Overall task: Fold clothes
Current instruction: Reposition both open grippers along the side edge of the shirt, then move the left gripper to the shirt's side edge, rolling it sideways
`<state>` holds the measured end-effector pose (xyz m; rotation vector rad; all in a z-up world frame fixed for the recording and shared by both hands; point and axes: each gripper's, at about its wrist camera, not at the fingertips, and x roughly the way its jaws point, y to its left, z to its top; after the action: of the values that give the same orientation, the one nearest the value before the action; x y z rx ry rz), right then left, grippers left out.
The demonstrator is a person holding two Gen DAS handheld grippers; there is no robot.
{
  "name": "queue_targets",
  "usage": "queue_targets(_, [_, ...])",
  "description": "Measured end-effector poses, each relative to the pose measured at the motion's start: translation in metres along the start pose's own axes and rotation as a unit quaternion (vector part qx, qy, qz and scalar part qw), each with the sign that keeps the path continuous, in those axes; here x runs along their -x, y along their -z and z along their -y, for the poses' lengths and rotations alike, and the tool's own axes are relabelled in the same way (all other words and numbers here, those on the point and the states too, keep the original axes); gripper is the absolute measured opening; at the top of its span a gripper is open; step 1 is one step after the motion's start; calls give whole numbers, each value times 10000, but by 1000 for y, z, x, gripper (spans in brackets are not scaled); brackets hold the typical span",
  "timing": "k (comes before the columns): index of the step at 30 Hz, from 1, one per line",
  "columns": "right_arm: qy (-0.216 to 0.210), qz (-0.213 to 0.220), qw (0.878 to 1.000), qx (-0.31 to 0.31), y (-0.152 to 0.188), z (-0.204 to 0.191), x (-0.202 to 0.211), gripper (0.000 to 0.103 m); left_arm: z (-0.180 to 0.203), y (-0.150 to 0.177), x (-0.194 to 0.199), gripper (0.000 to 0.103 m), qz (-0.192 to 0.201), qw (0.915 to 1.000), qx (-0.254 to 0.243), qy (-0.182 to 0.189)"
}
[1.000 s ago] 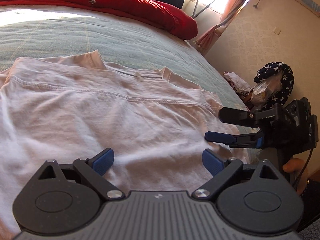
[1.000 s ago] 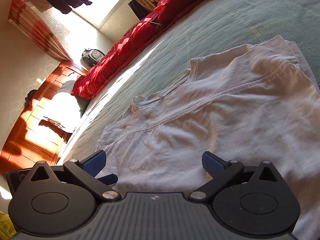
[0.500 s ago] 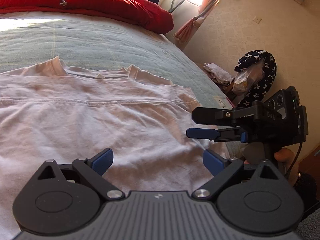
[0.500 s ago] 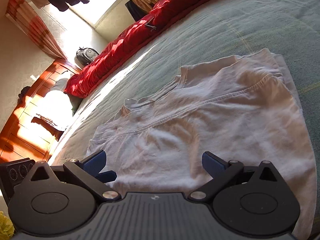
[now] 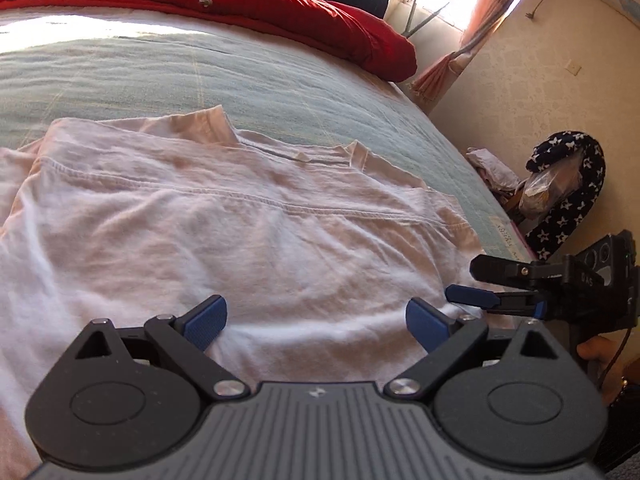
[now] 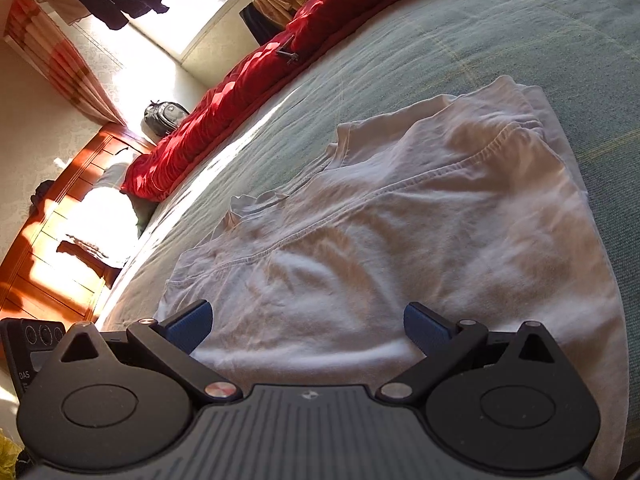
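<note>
A pale white T-shirt (image 5: 240, 248) lies flat on the green bedspread (image 5: 280, 88). Its lower part is folded up over the chest, so a stitched hem runs across it below the collar (image 5: 296, 156). My left gripper (image 5: 314, 320) hovers open over the shirt's near edge with nothing between its blue pads. To its right, my right gripper (image 5: 468, 284) reaches sideways to the shirt's right corner. In the right wrist view, the right gripper (image 6: 308, 326) is open and empty above the near edge of the shirt (image 6: 400, 248).
A red duvet (image 5: 280, 8) is bunched along the far side of the bed. Past the bed's right edge, a dark star-patterned item (image 5: 568, 200) and a bag sit by the wall. A wooden dresser (image 6: 52, 240) and a backpack (image 6: 164, 116) stand beyond the bed.
Both grippers have shifted slightly along the shirt's near edge and stayed open. The right gripper sits lower and further right in the left view. The shirt has not moved.
</note>
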<state>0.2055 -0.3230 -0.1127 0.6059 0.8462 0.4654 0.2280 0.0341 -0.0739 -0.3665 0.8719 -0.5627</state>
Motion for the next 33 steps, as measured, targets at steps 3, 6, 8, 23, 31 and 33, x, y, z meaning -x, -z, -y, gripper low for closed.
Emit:
queue_targets(3, [168, 59, 9993, 337, 3, -12, 2, 103, 6, -23, 14, 96, 245, 9995, -216, -57])
queue_targets(6, [544, 127, 9928, 1056, 10, -32, 1, 103, 15, -61, 20, 96, 542, 9977, -365, 160])
queue_targets(8, [781, 272, 9846, 1542, 14, -44, 1, 103, 11, -82, 5, 97, 528, 9979, -304, 231])
queue_targets(23, [1096, 113, 9661, 2333, 27, -43, -23, 103, -61, -147, -105, 97, 139, 9956, 914, 156])
queue_targets(31, [1605, 60, 9399, 3013, 42, -55, -37, 103, -26, -135, -46, 97, 321, 9990, 261, 166])
queue_targets(33, [1610, 39, 9409, 2979, 40, -56, -35, 103, -20, -130, -29, 97, 326, 9994, 95, 72])
